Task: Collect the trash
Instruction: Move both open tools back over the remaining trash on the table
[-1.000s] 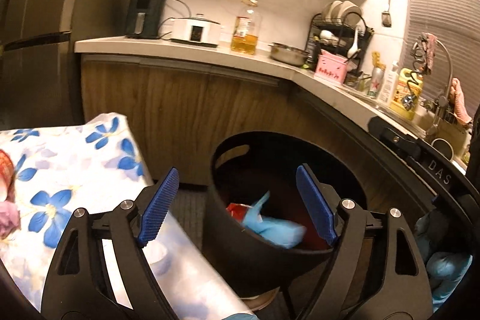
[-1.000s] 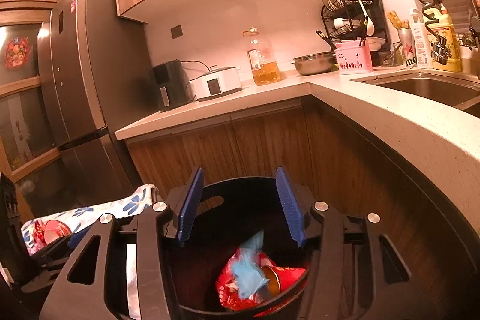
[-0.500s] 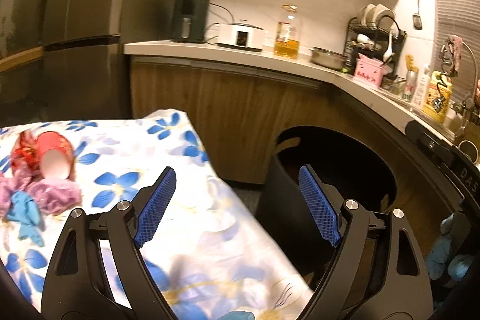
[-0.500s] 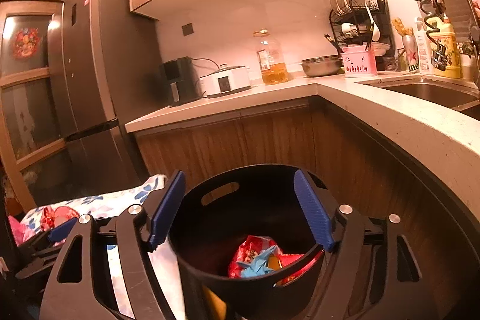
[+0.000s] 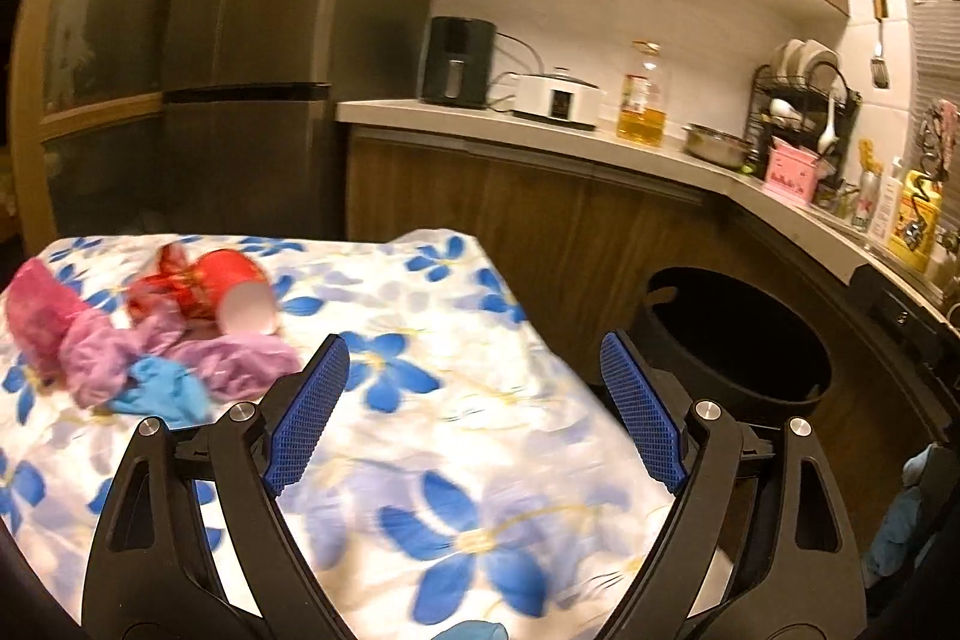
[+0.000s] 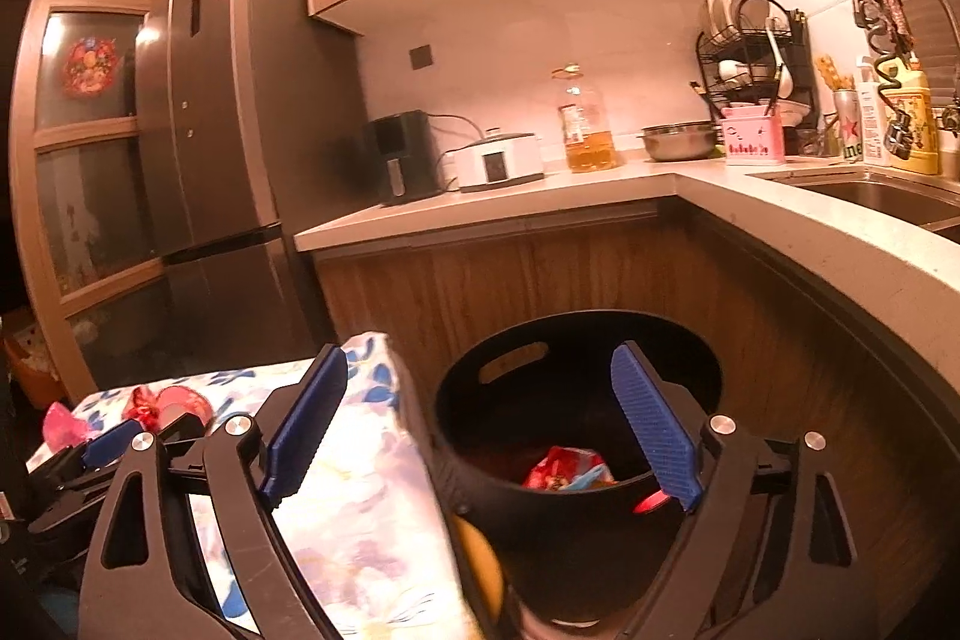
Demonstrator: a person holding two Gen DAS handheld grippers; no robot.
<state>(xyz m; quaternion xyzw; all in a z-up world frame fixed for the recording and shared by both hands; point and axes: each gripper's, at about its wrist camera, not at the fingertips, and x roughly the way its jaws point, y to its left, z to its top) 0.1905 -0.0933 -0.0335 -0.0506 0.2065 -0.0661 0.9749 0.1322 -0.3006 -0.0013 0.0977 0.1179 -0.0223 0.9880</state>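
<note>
A black trash bin (image 6: 576, 514) stands on the floor beside the table and holds a red wrapper (image 6: 561, 469) and other scraps. My right gripper (image 6: 480, 424) hovers near the bin's rim, its jaws opening with nothing between them. My left gripper (image 5: 474, 409) is open and empty over the flowered tablecloth (image 5: 456, 430). Loose trash lies at the table's far left: a red paper cup (image 5: 237, 295) on its side, a red wrapper (image 5: 165, 286), pink and purple crumpled pieces (image 5: 114, 346) and a blue glove (image 5: 162, 391). The bin (image 5: 738, 346) also shows at the right of the left wrist view.
A wooden cabinet run with a pale countertop (image 6: 540, 205) wraps behind and to the right of the bin. A tall fridge (image 5: 252, 58) stands at the back left. On the counter are an air fryer (image 5: 456, 61), an oil bottle (image 6: 588, 124) and a dish rack (image 6: 750, 52).
My left gripper swung left from over the bin to over the table, bringing the trash pile into view. My right gripper's jaws widened and it drew back from the bin.
</note>
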